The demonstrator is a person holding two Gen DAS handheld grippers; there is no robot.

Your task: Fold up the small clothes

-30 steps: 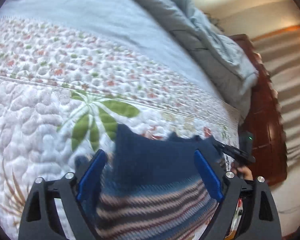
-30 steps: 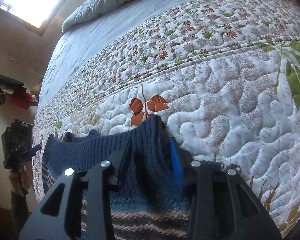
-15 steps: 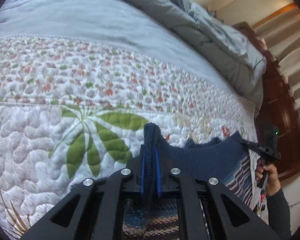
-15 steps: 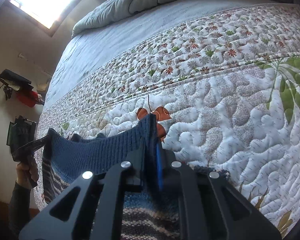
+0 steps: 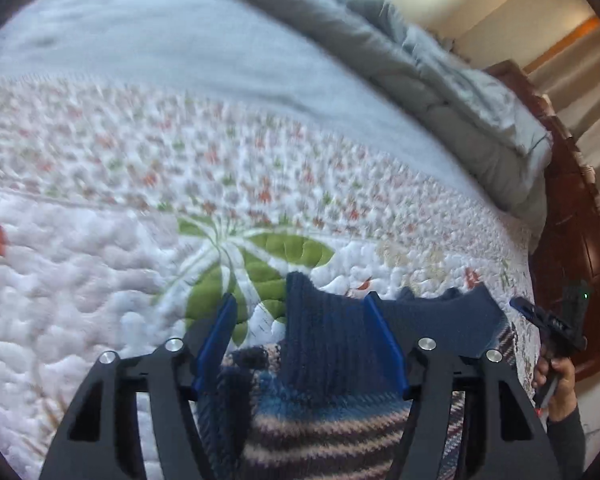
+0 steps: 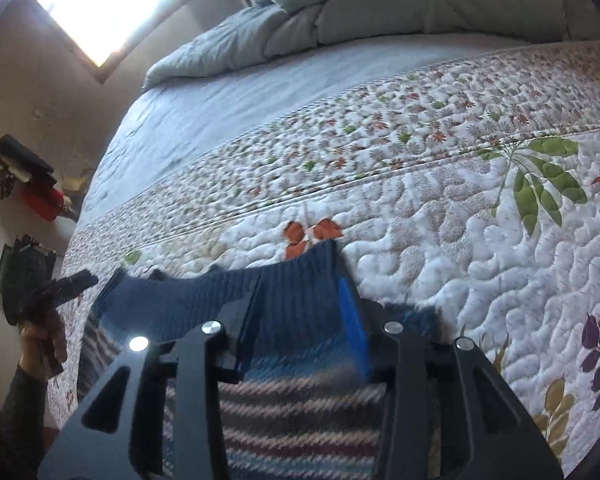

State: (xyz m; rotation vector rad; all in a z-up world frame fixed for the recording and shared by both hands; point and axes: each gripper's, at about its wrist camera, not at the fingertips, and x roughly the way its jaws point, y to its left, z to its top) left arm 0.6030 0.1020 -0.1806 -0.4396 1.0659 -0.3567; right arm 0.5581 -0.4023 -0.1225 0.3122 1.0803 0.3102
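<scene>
Both tools spread: left tool [image 5: 306, 346] & right tool [image 6: 300, 320] each straddle a navy-band corner of sweater [image 5: 332, 344], band running left-right betw. them on bed quilt [image 6: 440, 240].

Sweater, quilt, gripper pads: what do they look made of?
Sweater: chunky rib knit, navy top over stripes, likely wool or acrylic; matte and fuzzy.
Quilt: stitched, padded fabric, probably cotton; puffy channels, printed leaves.
Pads: blue, smooth, flat, likely plastic or rubber, on the matte black left gripper.

Black gripper [image 5: 304, 320] frames, blue jaws, silver screws.
</scene>
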